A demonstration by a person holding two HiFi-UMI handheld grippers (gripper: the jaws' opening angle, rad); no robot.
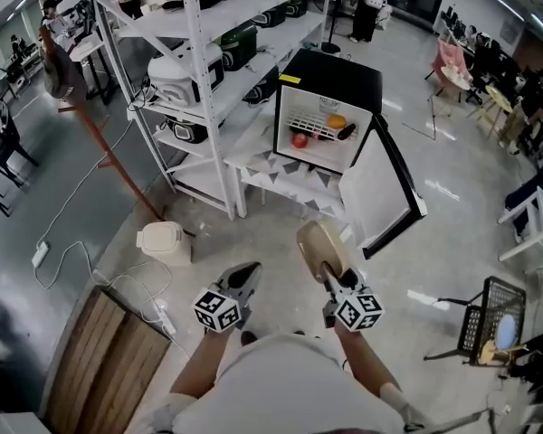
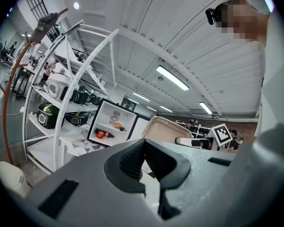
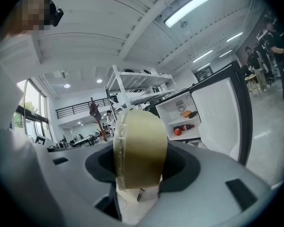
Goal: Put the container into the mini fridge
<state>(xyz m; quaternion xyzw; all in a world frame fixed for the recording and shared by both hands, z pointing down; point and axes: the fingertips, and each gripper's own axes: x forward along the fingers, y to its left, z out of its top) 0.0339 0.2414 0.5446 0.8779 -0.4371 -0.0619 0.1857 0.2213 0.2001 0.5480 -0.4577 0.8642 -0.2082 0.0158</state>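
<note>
Gripping the tan container [image 3: 141, 148] between the pads of my right gripper [image 1: 333, 277], I am holding it well short of the mini fridge [image 1: 335, 80]. My left gripper [image 2: 143, 148] is hanging alongside, jaws pressed together, empty. Farther off, the fridge's door [image 1: 385, 188] is standing open.

This was a big open lab or workshop hall, not a home. Ahead of the jaws and to their left stood a tall white metal shelving rack [image 1: 204, 89] stacked with white rice cookers [image 1: 176, 78] and similar appliances, beside a black mini fridge [image 1: 335, 75] on a low white stand [image 1: 285, 177]. A glossy grey concrete floor [image 1: 434, 143] spread right of the jaws toward crowded desks and chairs [image 1: 493, 98]. Long fluorescent strip lights [image 2: 173, 78] hung from a white beamed ceiling [image 2: 146, 27] above the jaws.
</note>
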